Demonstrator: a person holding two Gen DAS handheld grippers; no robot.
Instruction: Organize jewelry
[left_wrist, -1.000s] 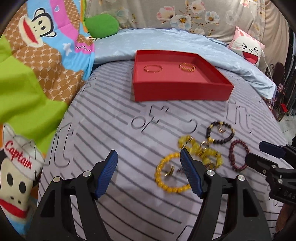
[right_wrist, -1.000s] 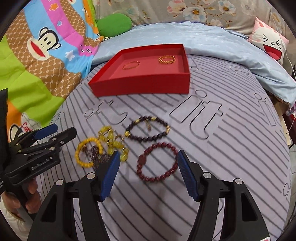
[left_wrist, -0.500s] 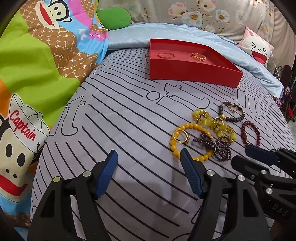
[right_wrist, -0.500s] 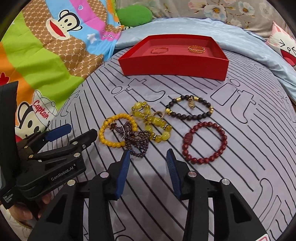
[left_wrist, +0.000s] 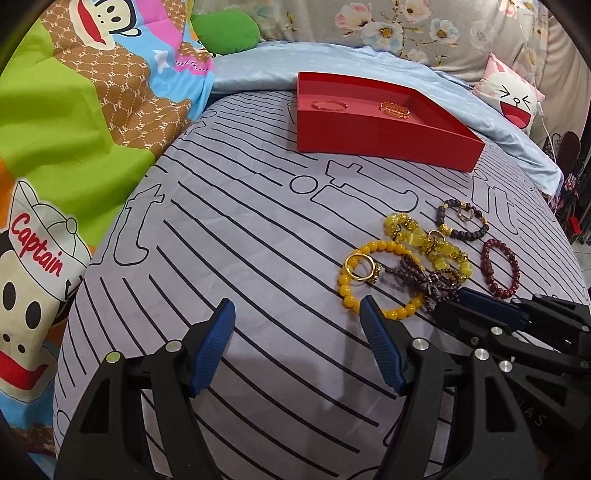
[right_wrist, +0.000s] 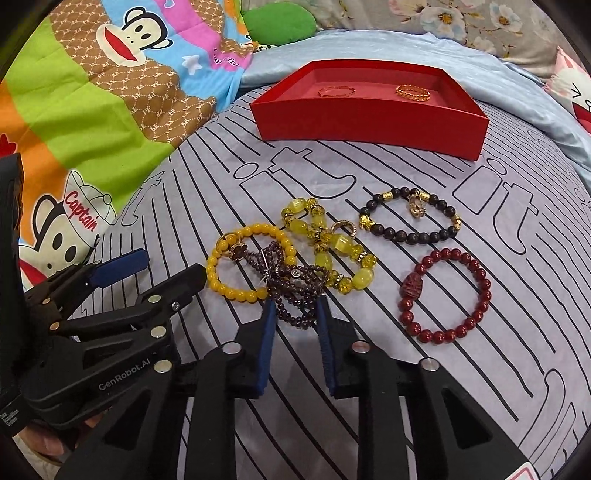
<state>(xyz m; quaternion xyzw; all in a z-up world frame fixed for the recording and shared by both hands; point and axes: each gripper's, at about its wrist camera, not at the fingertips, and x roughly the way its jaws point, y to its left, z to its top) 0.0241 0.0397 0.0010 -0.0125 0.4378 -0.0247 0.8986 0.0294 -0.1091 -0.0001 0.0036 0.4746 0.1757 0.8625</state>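
Note:
Several bead bracelets lie on the grey striped bedsheet: a yellow bead one, a tangled dark purple one, a chunky yellow-crystal one, a black one and a dark red one. A gold ring lies inside the yellow bracelet. My right gripper is narrowed, its fingertips on either side of the purple bracelet's near end; I cannot tell whether it grips. My left gripper is open and empty, left of the pile.
A red tray stands at the far side and holds two gold bangles. A colourful monkey-print blanket lies at the left. A light blue cover and a pink cushion lie behind the tray.
My right gripper has moved forward to the purple bracelet and its jaws have narrowed. My left gripper has drawn back to the left, still open.

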